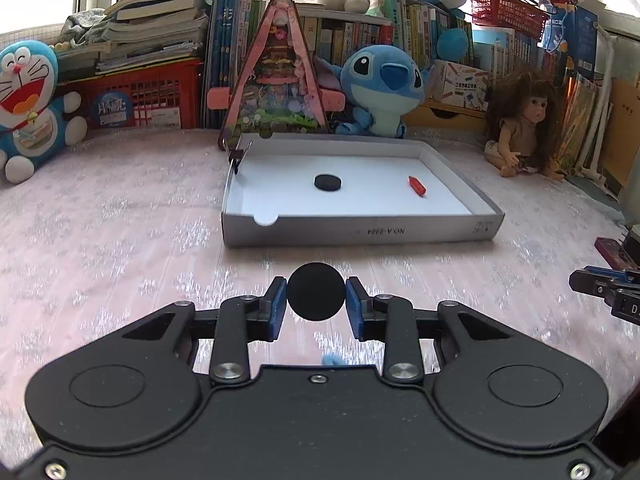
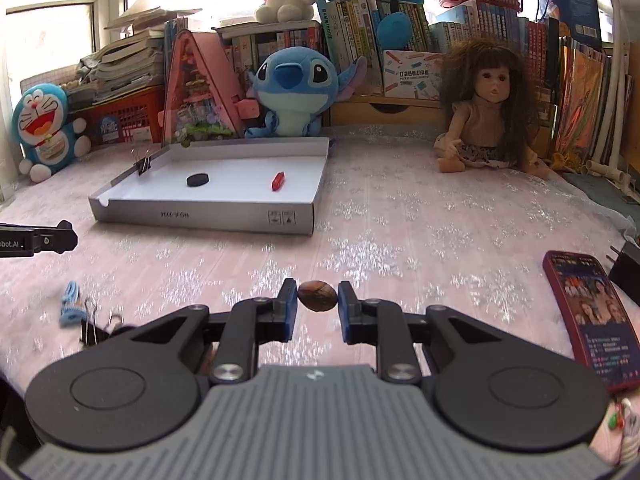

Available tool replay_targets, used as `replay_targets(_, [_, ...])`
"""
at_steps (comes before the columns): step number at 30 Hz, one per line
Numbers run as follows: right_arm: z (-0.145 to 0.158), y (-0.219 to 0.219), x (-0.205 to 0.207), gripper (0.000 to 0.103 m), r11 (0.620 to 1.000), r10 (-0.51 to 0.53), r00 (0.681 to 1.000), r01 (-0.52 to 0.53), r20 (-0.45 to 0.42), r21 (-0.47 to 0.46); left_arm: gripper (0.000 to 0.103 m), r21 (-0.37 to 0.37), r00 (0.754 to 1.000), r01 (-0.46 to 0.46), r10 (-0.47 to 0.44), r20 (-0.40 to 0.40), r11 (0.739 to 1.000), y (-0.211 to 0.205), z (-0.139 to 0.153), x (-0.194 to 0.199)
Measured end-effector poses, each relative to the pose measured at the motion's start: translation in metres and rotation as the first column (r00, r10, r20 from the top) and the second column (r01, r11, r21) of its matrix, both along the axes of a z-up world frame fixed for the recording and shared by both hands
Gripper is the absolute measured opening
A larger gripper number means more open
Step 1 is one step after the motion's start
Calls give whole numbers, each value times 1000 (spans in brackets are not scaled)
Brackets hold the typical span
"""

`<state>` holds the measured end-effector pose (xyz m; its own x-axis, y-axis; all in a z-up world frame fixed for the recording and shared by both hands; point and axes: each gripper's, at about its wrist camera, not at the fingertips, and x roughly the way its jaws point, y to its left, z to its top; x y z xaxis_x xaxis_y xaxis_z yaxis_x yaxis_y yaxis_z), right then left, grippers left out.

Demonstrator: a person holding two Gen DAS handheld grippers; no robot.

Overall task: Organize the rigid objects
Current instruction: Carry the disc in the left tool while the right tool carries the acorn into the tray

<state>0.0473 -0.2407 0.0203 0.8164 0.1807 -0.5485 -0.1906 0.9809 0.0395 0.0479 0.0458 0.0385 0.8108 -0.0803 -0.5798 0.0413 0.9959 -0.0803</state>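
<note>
My left gripper is shut on a flat black disc, held upright above the pink cloth, short of the shallow white box lid. Inside the lid lie another black disc and a small red piece; a black binder clip grips its far left corner. My right gripper is shut on a brown nut-like piece, to the right of the same lid, which holds the disc and red piece.
On the cloth near my right gripper lie a blue clip and a black binder clip. A phone lies at the right. Plush toys, a doll, a pink triangular toy house and books line the back.
</note>
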Motion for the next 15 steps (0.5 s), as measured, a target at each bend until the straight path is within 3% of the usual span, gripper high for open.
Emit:
replay_targets(9, [29, 7, 50, 26, 1000, 17, 999, -17, 29, 20, 30, -17, 999, 22, -21, 43, 1000, -11, 33, 59])
replay_targets(15, [36, 26, 88, 26, 998, 62, 998, -62, 0, 32, 30, -12, 998, 50, -49, 33, 999, -22, 38, 105])
